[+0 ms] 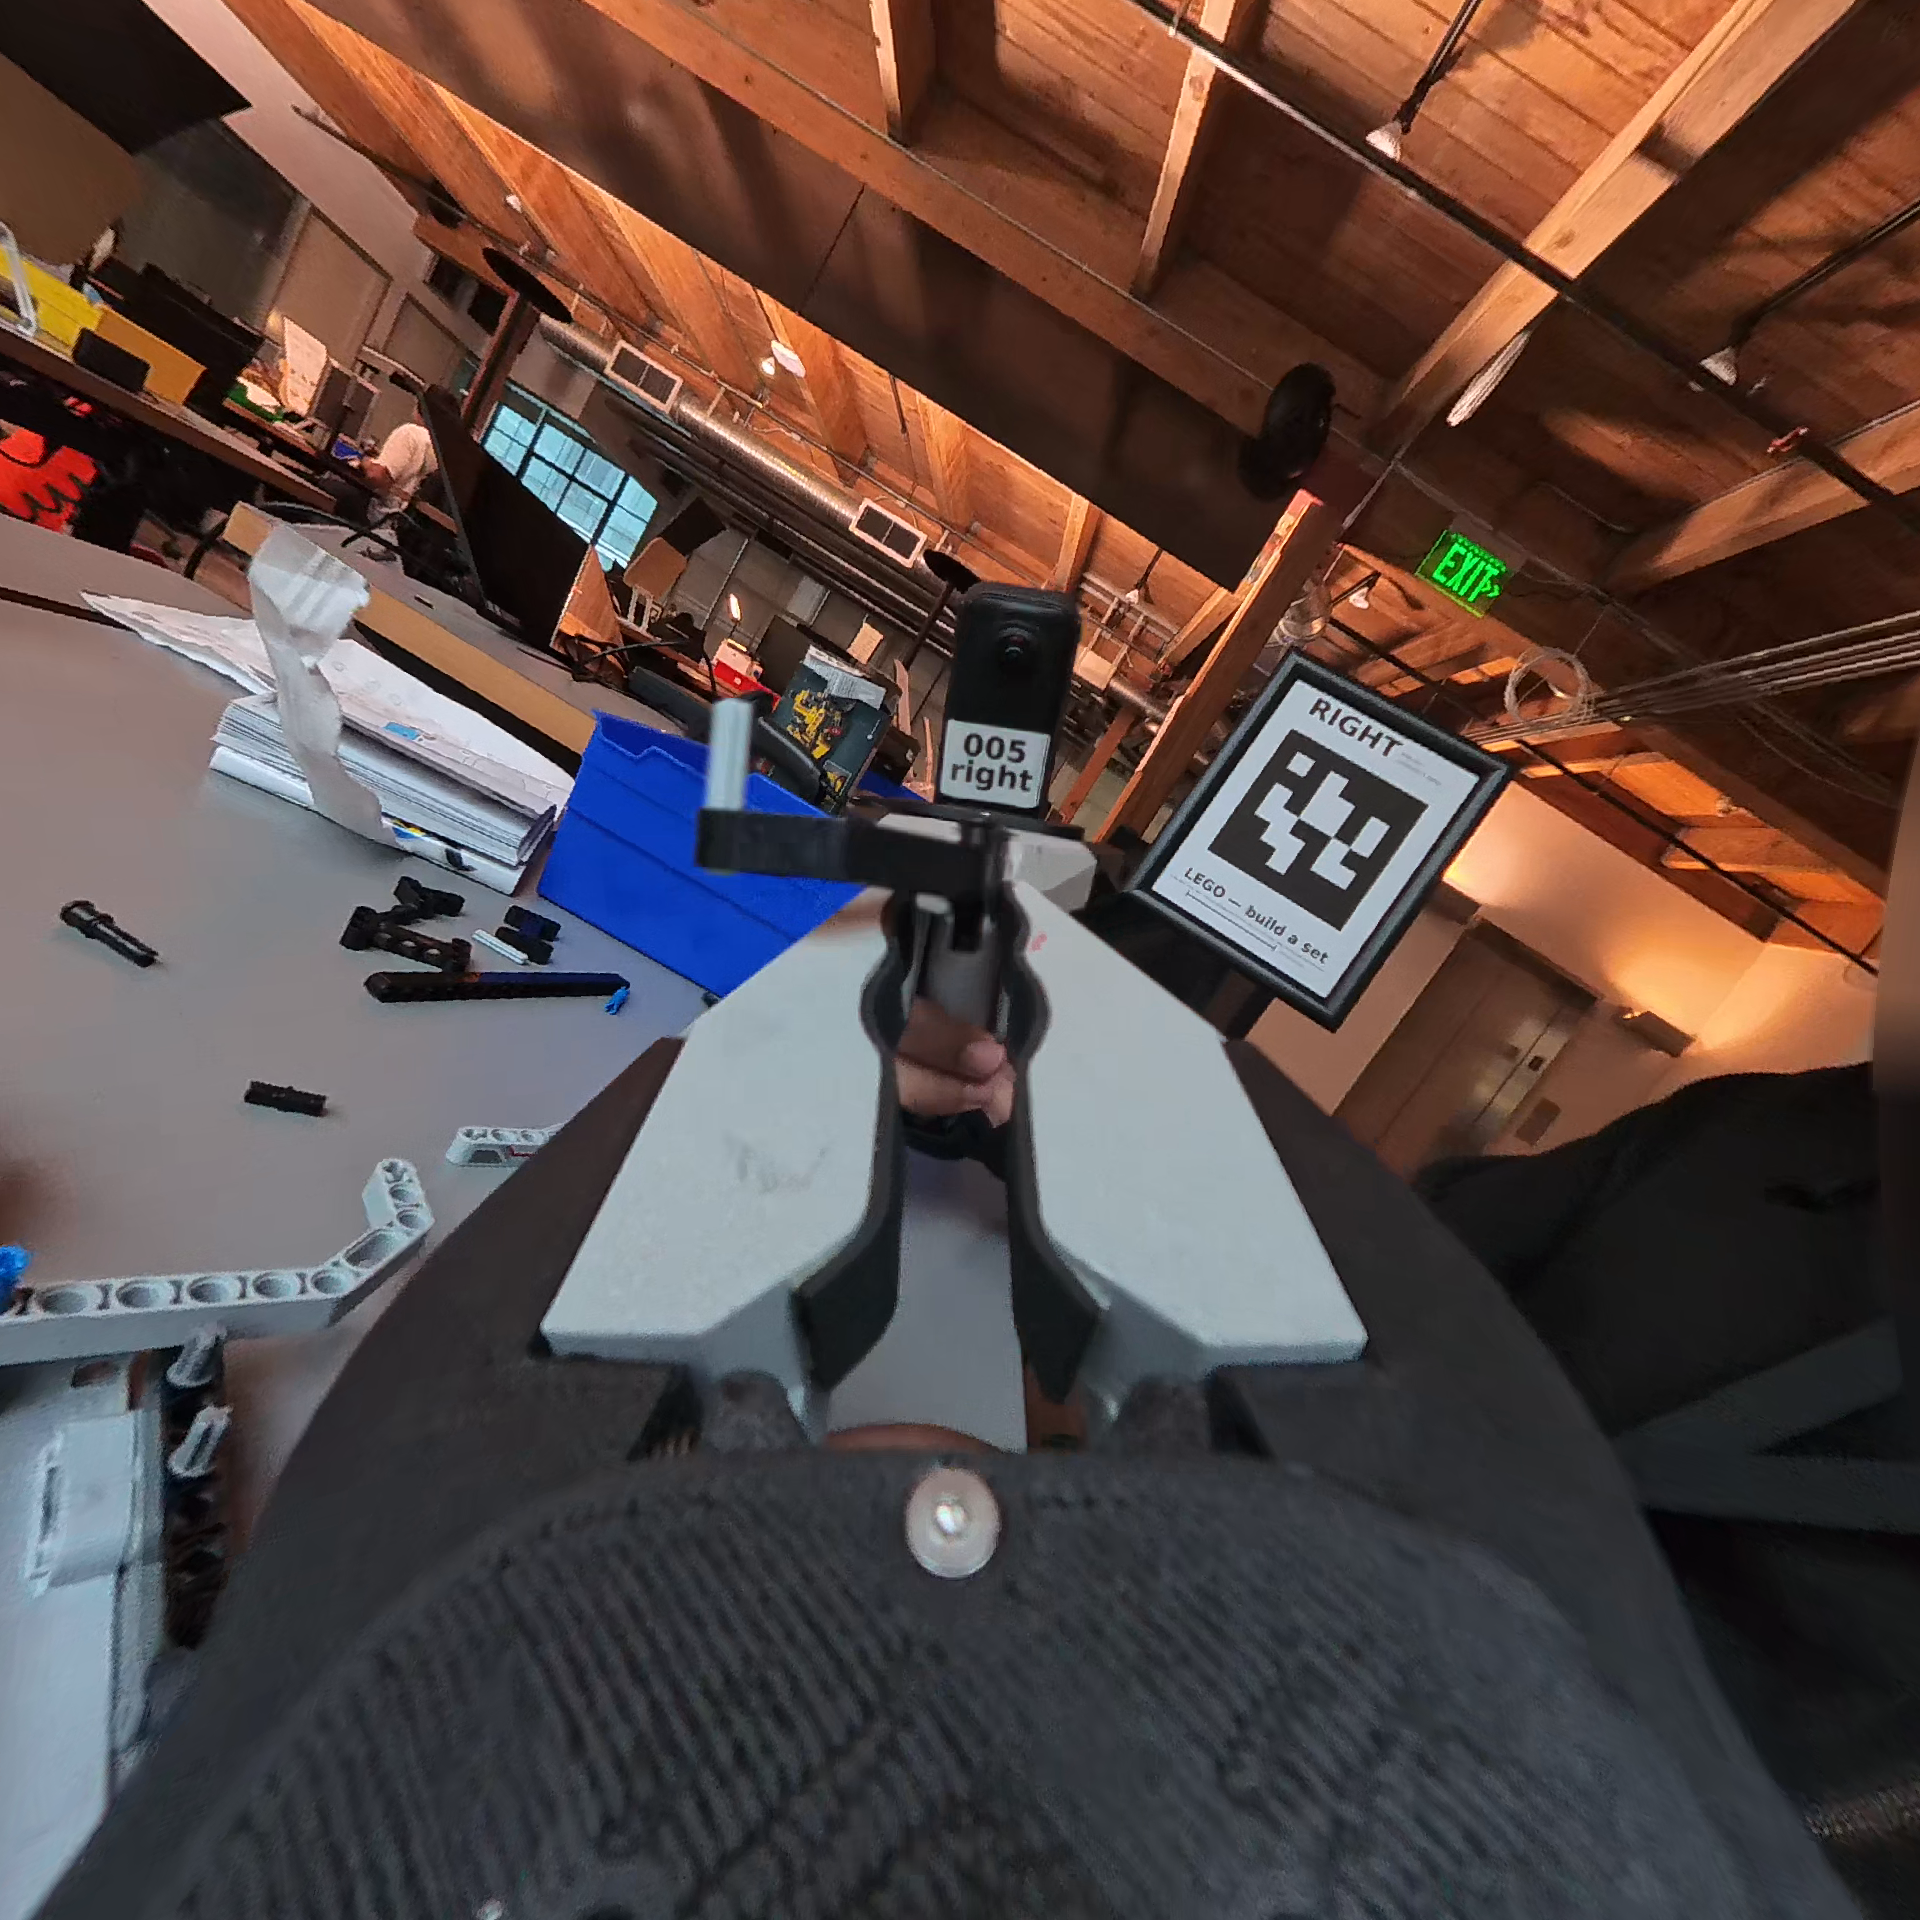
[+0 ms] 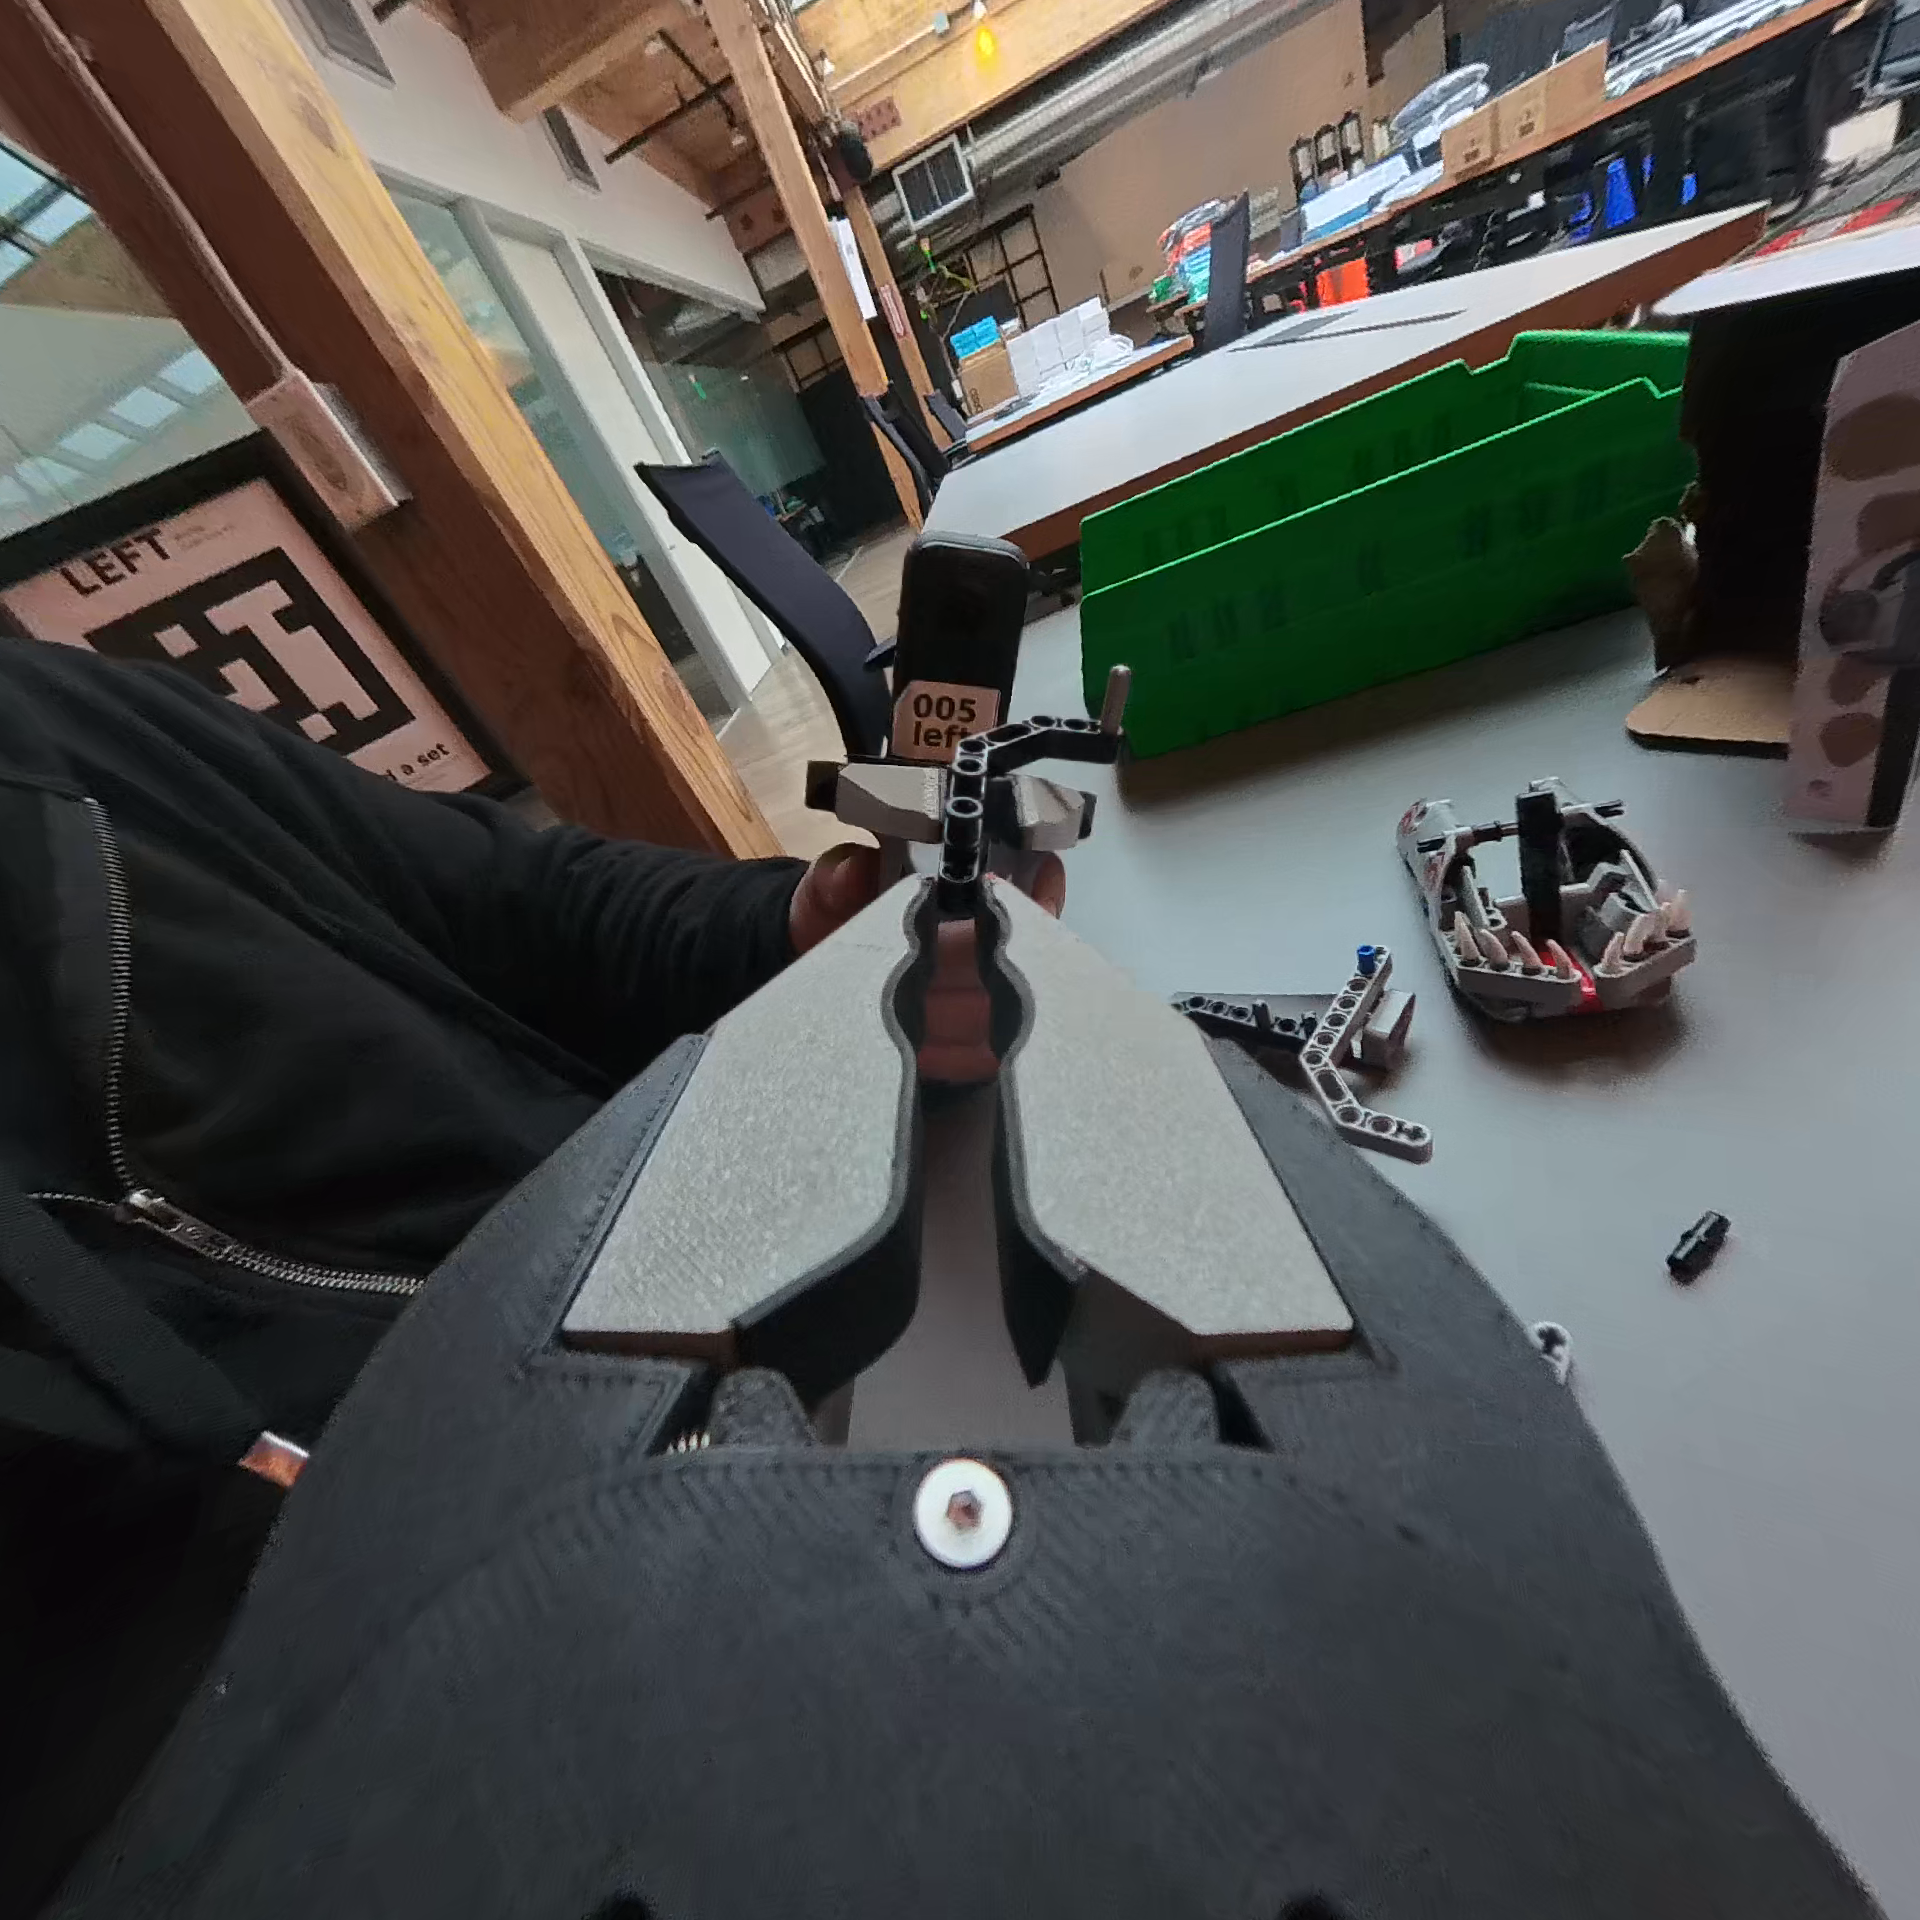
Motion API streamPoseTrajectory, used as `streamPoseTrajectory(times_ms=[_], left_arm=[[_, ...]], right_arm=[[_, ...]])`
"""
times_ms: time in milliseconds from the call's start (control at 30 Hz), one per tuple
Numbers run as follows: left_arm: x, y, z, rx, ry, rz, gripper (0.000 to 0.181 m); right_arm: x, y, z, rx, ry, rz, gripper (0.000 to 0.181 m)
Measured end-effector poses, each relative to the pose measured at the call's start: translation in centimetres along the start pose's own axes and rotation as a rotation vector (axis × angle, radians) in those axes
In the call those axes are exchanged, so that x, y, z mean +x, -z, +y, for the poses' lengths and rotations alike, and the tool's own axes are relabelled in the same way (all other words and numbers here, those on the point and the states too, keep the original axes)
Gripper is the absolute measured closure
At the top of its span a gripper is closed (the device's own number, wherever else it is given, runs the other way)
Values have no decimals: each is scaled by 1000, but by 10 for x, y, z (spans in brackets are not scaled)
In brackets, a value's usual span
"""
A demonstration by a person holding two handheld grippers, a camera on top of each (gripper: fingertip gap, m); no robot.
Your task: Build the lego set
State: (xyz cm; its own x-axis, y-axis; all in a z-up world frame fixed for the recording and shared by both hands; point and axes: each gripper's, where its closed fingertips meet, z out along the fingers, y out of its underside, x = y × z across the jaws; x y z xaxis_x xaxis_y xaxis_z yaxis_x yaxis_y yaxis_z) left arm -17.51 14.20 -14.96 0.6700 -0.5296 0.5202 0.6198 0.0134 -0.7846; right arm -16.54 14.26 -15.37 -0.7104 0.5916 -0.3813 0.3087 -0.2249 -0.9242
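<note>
A black bent beam (image 2: 964,808) with a grey axle (image 2: 1116,694) standing at its far end is held in the air between my two grippers, which face each other. My right gripper (image 2: 958,902) is shut on the beam's lower end. My left gripper (image 1: 951,916) is shut on the same beam (image 1: 831,844), seen edge-on across its tips, with the grey axle (image 1: 729,756) sticking up at the left. The left gripper also shows in the right wrist view (image 2: 961,805), behind the beam. The right gripper also shows in the left wrist view (image 1: 1029,862), just beyond the beam.
On the grey table (image 1: 156,1039) lie loose black pieces (image 1: 416,925), a long black beam (image 1: 488,985), a grey bent beam (image 1: 208,1288), booklets (image 1: 384,748) and a blue bin (image 1: 665,862). A toothed grey jaw model (image 2: 1548,914), grey beams (image 2: 1340,1049), a black pin (image 2: 1699,1244), a green bin (image 2: 1382,540).
</note>
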Motion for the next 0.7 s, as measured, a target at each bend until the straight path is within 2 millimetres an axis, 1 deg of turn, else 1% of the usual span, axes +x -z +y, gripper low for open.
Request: streamPoseTrajectory(times_ms=[33, 100, 167, 267, 333, 467, 500, 600, 667, 700], left_arm=[[0, 1, 0, -7, -13, 0, 171], [2, 0, 2, -26, -46, 3, 176], [5, -1, 0, -17, -65, 0, 177], [5, -3, 7, -71, -73, -1, 172], [7, -2, 5, -50, -73, 7, 174], [7, -2, 5, -67, -110, -6, 176], [7, -2, 4, -59, -121, -14, 176], [8, -4, 6, -60, -106, -15, 176], [10, -6, 8, -57, -81, -1, 176], [9, -6, 8, -53, -69, -8, 176]], right_arm=[[0, 2, 0, 0, -8, -5, 178], [0, 2, 2, -8, -5, -6, 178], [-1, 0, 5, -32, -5, -8, 178], [-3, -3, 8, -50, -17, -29, 178], [-3, -4, 10, -58, -20, -31, 178], [-2, -4, 10, -58, -21, -24, 178], [-2, -5, 8, -45, -22, -22, 177], [-5, -4, 0, 10, -32, -46, 164], [-5, -5, 2, 9, -31, -52, 176], [-5, -5, 3, 10, -21, -44, 178]])
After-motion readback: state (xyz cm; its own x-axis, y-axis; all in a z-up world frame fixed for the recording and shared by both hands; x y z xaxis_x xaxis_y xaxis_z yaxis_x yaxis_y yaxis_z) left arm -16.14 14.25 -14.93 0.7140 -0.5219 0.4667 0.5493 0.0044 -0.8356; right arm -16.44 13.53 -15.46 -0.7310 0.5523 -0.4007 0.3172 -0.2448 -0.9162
